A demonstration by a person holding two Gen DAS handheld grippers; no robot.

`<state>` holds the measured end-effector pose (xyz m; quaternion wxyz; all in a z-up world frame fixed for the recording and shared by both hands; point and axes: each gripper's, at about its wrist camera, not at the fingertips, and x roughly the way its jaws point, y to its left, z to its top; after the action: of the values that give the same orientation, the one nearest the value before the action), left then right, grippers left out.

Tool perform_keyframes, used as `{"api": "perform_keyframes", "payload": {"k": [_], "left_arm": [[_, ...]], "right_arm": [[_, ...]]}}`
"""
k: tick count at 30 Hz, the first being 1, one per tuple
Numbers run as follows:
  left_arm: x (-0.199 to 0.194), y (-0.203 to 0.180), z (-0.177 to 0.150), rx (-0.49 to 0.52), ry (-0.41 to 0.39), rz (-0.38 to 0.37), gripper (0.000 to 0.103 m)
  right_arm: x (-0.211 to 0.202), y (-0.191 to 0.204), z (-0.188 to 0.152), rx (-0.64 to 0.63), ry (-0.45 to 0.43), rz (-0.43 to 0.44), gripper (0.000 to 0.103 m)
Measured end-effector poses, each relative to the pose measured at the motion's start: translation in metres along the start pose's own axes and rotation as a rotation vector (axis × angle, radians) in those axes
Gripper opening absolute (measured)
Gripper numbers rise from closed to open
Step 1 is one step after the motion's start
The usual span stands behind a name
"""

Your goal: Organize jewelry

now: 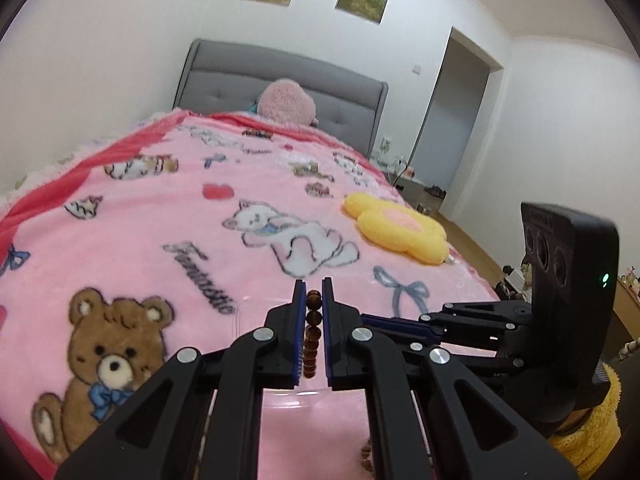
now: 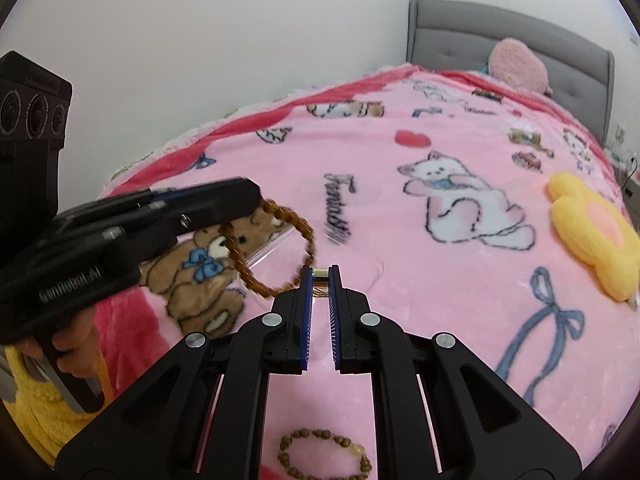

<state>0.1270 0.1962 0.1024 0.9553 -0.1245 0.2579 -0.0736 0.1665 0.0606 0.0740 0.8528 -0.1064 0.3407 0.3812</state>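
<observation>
Pink bedspread (image 2: 400, 208) fills mid-frame; left gripper (image 1: 311, 328) clenches an amber bracelet (image 2: 280, 248), right gripper (image 2: 320, 284) clenches a gold ring (image 2: 320, 272); wooden bracelet (image 2: 324, 456) lies unsorted at the bottom.

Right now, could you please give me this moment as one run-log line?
left gripper: shut on brown bead bracelet | right gripper: shut on gold ring | wooden bead bracelet: lying on pink blanket

A pink fleece cartoon-print blanket (image 2: 400, 208) covers the bed. The yellow flower-shaped plush cushion (image 2: 592, 232) lies at its right edge, a pale pink fluffy heart pillow (image 2: 520, 62) against the grey padded headboard (image 2: 452, 30), and a wooden-bead bracelet (image 2: 324, 456) near the foot.
</observation>
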Motion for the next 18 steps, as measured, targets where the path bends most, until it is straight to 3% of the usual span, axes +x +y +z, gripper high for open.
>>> {"api": "perform_keyframes", "payload": {"k": [18], "left_arm": [[0.023, 0.014, -0.025, -0.015, 0.052, 0.027, 0.008]], "right_arm": [[0.023, -0.001, -0.016, 0.007, 0.062, 0.012, 0.01]]}}
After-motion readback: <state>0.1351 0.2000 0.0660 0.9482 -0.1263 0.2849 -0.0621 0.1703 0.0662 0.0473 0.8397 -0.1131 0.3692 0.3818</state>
